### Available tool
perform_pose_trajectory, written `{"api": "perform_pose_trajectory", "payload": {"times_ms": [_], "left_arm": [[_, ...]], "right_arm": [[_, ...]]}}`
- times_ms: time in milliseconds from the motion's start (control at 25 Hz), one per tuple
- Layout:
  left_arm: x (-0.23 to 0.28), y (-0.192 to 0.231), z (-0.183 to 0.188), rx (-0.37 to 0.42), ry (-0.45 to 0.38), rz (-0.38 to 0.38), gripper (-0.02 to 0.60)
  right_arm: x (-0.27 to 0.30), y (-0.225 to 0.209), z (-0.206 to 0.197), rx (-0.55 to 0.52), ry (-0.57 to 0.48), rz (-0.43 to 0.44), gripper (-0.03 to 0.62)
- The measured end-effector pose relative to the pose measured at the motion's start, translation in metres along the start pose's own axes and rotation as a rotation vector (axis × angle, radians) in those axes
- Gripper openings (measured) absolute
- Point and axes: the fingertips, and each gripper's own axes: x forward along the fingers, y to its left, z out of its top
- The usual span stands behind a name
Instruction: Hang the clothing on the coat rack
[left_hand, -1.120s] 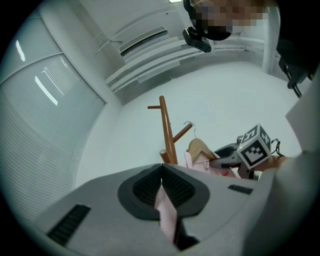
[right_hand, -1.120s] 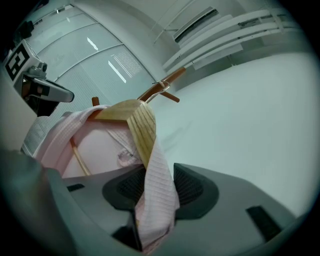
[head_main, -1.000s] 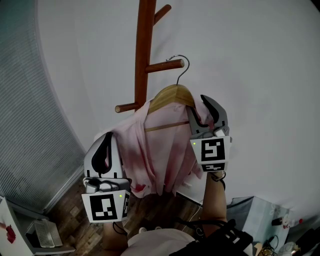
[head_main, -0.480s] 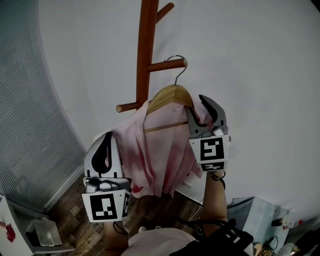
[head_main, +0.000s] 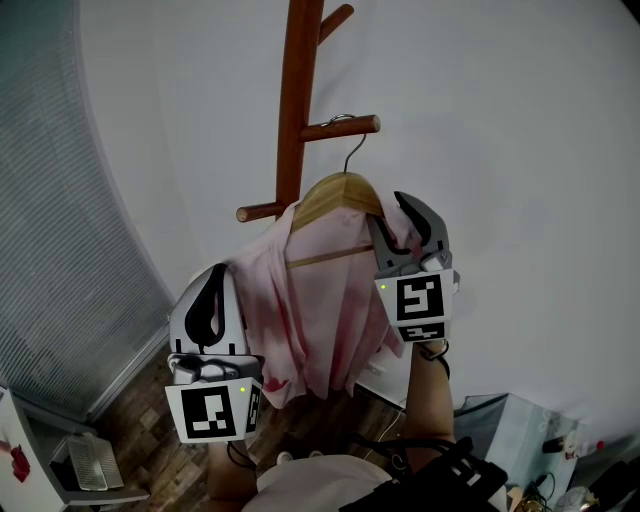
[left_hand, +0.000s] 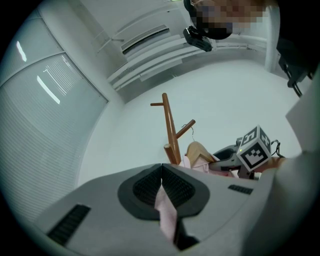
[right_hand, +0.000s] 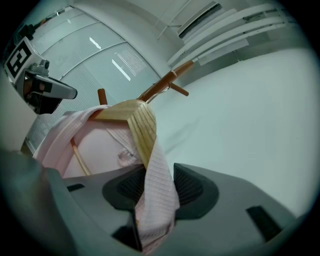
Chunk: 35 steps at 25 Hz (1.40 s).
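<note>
Head view: hanger (head_main: 335, 192) hooked on coat rack (head_main: 293, 110) peg; below rack peg, right gripper (head_main: 388, 212) & left gripper (head_main: 214, 292) both clamp pink shirt (head_main: 320, 300).

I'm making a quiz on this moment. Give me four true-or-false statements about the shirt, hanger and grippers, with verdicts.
1. The hook of the hanger lies over a peg of the coat rack. True.
2. The shirt is blue. False: it is pink.
3. The left gripper is open and empty. False: its fingers are shut on shirt fabric.
4. The right gripper clamps the shirt at the hanger's end. True.
</note>
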Motion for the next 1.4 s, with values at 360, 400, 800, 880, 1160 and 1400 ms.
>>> {"api": "perform_pose_trajectory", "payload": {"times_ms": [360, 400, 800, 880, 1160, 1400], "left_arm": [[0.000, 0.000, -0.003, -0.002, 0.006, -0.002, 0.017], [0.000, 0.000, -0.003, -0.002, 0.006, -0.001, 0.017], [0.000, 0.002, -0.006, -0.005, 0.013, 0.000, 0.017], [-0.001, 0.002, -0.006, -0.007, 0.014, 0.001, 0.017], [-0.003, 0.001, -0.004, -0.004, 0.010, 0.004, 0.017], [-0.004, 0.005, -0.006, -0.001, 0.015, 0.000, 0.017]], "right_arm": [[0.004, 0.005, -0.003, -0.009, 0.015, 0.014, 0.176], [0.005, 0.005, -0.004, -0.009, 0.016, 0.016, 0.176], [0.009, 0.011, -0.007, -0.013, 0.025, 0.030, 0.176], [0.008, 0.011, -0.006, -0.012, 0.025, 0.032, 0.176], [0.009, 0.015, -0.008, -0.011, 0.026, 0.042, 0.176], [0.013, 0.022, -0.005, -0.013, 0.023, 0.052, 0.176]]}}
